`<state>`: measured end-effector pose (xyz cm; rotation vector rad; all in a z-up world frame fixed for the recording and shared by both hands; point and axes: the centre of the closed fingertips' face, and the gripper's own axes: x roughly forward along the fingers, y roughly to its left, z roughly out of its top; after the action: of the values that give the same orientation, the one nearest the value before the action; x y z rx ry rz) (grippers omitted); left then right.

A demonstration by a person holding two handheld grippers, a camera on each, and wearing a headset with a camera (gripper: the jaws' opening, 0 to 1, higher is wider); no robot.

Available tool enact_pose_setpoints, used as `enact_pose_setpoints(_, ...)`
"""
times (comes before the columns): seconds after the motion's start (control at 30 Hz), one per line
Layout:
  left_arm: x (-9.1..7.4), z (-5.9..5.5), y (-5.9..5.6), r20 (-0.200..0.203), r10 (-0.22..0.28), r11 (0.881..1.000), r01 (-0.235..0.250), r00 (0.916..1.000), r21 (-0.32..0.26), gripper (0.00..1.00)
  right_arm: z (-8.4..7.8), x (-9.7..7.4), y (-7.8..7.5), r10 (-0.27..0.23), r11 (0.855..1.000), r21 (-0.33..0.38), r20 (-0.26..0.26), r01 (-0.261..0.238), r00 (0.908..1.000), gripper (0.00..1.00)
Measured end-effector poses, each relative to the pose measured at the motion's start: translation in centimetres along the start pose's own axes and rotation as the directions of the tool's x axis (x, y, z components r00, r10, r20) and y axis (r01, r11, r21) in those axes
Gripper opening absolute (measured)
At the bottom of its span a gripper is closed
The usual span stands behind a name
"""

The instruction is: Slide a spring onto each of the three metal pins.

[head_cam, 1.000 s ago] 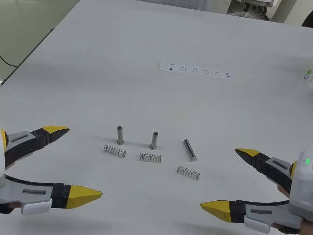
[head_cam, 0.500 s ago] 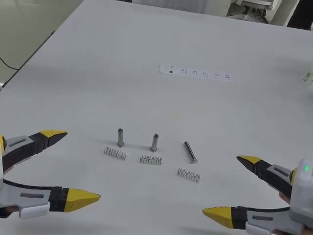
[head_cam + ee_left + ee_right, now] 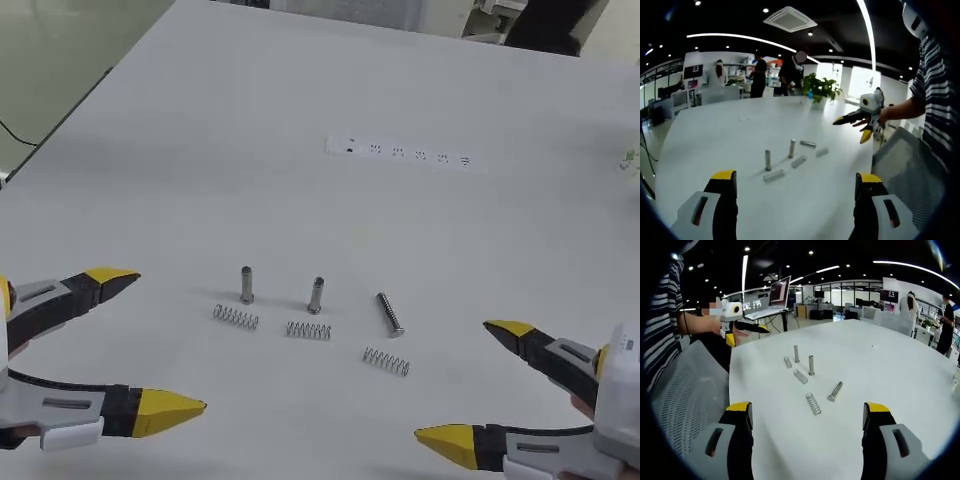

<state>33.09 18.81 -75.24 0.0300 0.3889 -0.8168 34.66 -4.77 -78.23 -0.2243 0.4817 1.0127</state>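
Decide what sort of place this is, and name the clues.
Probably an open-plan office or workshop: a large white table with a power strip, a potted plant beyond it, and a laptop on a stand.

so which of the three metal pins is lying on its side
The silver metal pin at the right end of the row, nearest the right gripper: it lies flat, while the left pin and middle pin stand upright.

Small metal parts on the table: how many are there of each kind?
Pins: 3 (two upright, one lying flat)
Springs: 3 (all lying loose, none on a pin)
Total: 6
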Motion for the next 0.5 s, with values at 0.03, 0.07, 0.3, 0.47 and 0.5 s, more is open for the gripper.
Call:
enact_pose_setpoints(0.03,-0.01,0.00,0.00,0.001,0.000,1.000,0.000,1.0000,-0.001,0.95,0.01,0.01,-0.02,0.000,1.000,-0.001,0.000,0.000,1.0000,0.91)
enact_pose_setpoints(0.07,-0.04,0.00,0.02,0.002,0.001,1.000,-0.001,1.0000,-0.004,0.95,0.03,0.01,-0.03,-0.001,1.000,-0.001,0.000,0.001,1.0000,0.91)
enact_pose_setpoints(0.3,-0.18,0.19,0.03,0.010,0.005,1.000,-0.005,0.9999,-0.006,0.95,0.16,0.06,-0.01,-0.001,1.000,0.000,0.005,0.001,1.0000,0.91)
enact_pose_setpoints(0.47,-0.26,0.18,0.10,0.011,0.009,1.000,-0.009,0.9999,-0.006,0.95,0.02,0.16,0.18,0.002,1.000,0.002,0.002,-0.002,1.0000,0.91)
enact_pose_setpoints(0.5,-0.26,0.18,0.10,0.011,0.009,1.000,-0.009,0.9999,-0.008,0.95,0.01,0.16,0.22,0.003,1.000,0.001,0.002,-0.003,1.0000,0.91)
